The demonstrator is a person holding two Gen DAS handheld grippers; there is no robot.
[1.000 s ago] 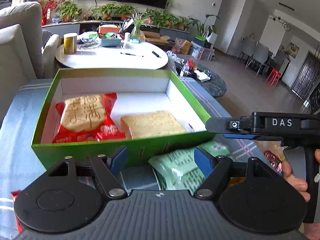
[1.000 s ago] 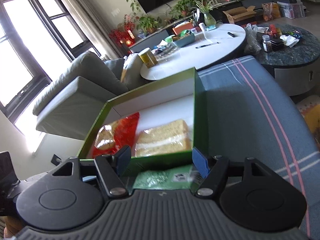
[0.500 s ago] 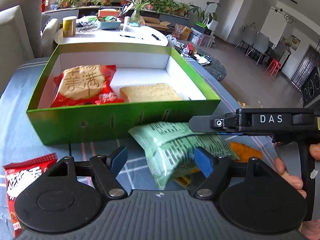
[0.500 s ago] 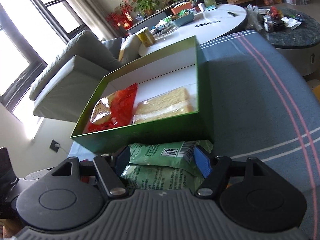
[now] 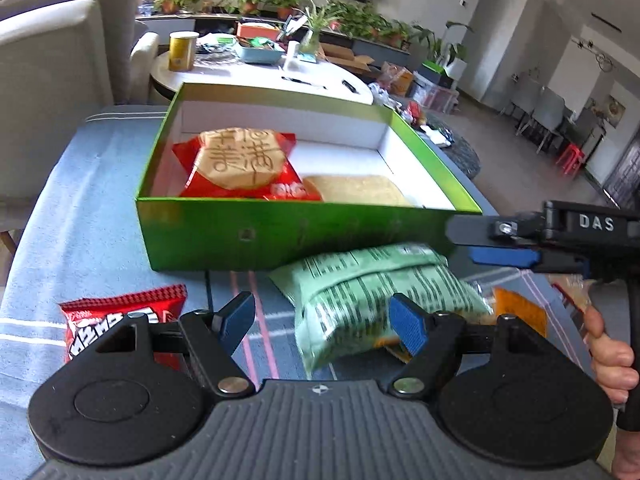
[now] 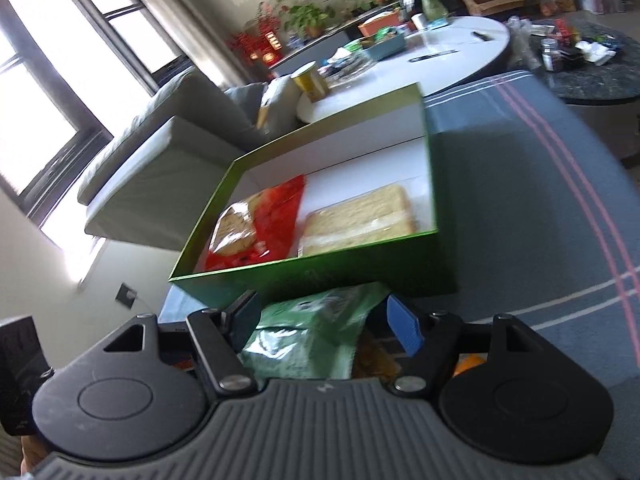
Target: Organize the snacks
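— Which step is this?
— I'm lining up the left gripper [image 5: 322, 318] over the pale green foil snack pouch [image 5: 380, 288] lying just ahead of its spread, empty jaws, before the green cardboard box [image 5: 248, 236].
— And the right gripper [image 6: 322, 320]?
— Jaws spread too, hovering above the pouch. Next: descend, pinch, lift into the box.

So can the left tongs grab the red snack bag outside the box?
Probably yes: the left tongs are open, and the red snack bag lies uncovered just beside them.
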